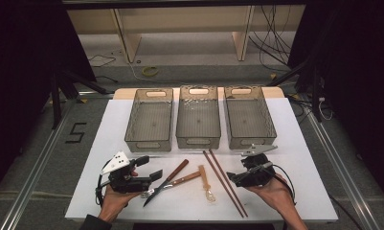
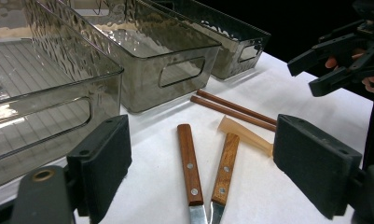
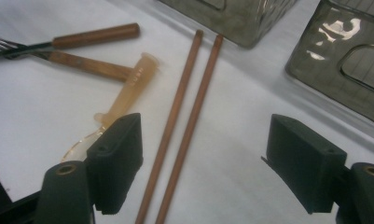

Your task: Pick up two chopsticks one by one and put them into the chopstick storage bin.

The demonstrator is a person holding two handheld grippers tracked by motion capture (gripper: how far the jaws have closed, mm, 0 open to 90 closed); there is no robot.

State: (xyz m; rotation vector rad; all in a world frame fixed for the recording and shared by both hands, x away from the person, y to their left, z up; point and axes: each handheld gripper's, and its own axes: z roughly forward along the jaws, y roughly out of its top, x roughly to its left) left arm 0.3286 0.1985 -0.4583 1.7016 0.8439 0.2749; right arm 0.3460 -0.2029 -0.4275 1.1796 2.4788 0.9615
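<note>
Two wooden-handled metal utensils (image 1: 176, 176) (image 2: 190, 161) lie crossed near the table's front edge, beside a translucent amber plastic fork (image 1: 206, 184) (image 3: 131, 88) and a pair of brown chopsticks (image 1: 225, 182) (image 3: 184, 107). My left gripper (image 1: 150, 168) (image 2: 203, 135) is open just left of the utensils, its jaws pointing toward their handles with nothing between the pads. My right gripper (image 1: 235, 175) (image 3: 205, 126) is open and hovers just right of the chopsticks, which run below the gap between its jaws without touching the pads. It also appears in the left gripper view as the far black gripper (image 2: 329, 65).
Three clear grey bins stand side by side at the back of the white mat: left (image 1: 149, 143), middle (image 1: 197, 140), right (image 1: 251, 141). All three look empty. Bare white mat (image 1: 295, 158) stretches to the right of my right hand.
</note>
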